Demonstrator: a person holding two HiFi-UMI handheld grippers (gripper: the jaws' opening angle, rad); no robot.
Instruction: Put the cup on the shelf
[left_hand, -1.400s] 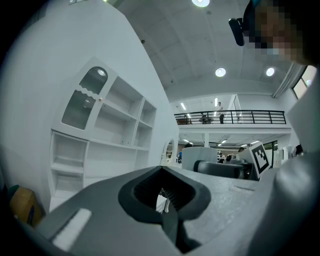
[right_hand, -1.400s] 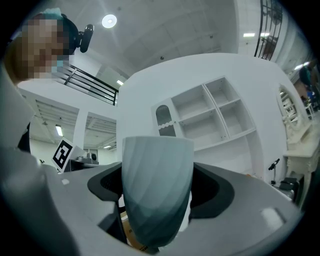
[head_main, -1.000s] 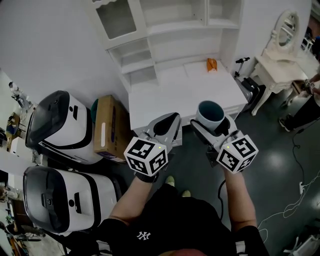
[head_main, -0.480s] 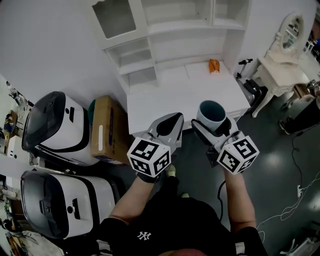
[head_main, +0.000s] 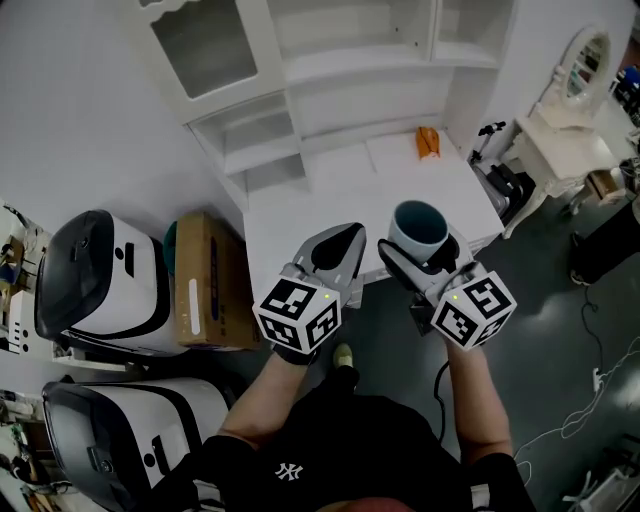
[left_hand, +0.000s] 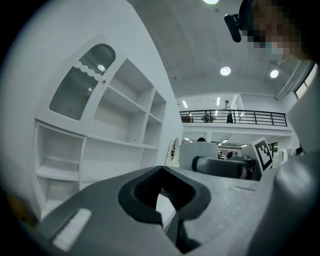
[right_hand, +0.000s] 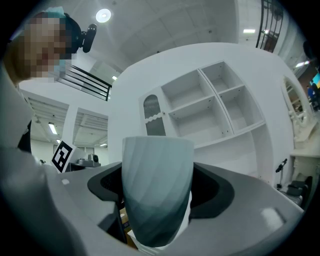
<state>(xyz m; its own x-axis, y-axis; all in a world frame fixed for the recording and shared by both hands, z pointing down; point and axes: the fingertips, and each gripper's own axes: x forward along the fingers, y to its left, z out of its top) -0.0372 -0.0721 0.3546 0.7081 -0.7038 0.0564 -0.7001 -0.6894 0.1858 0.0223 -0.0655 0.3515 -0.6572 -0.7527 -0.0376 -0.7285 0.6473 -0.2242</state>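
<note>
A grey-teal cup (head_main: 420, 228) stands upright between the jaws of my right gripper (head_main: 426, 246), which is shut on its lower body. In the right gripper view the cup (right_hand: 157, 185) fills the middle and the gripper (right_hand: 158, 205) clamps it from both sides. My left gripper (head_main: 340, 245) hovers just left of it, jaws shut with nothing in them, its tips (left_hand: 161, 172) meeting in a point. Both hang over the front edge of a white desk top (head_main: 320, 200). Behind the desk rises the white shelf unit (head_main: 330, 60) with bare compartments (right_hand: 210, 100), also seen in the left gripper view (left_hand: 115, 120).
An orange item (head_main: 427, 142) lies at the desk's back right. Two white-and-black machines (head_main: 95, 285) (head_main: 130, 440) and a cardboard box (head_main: 205, 295) stand left of the desk. A white dressing table with a mirror (head_main: 570, 110) and cables on the floor (head_main: 590, 400) are to the right.
The desk and shelf have slid lower and larger in the head view, so I stand nearer to them. Both grippers keep their pose, and the cup stays held.
</note>
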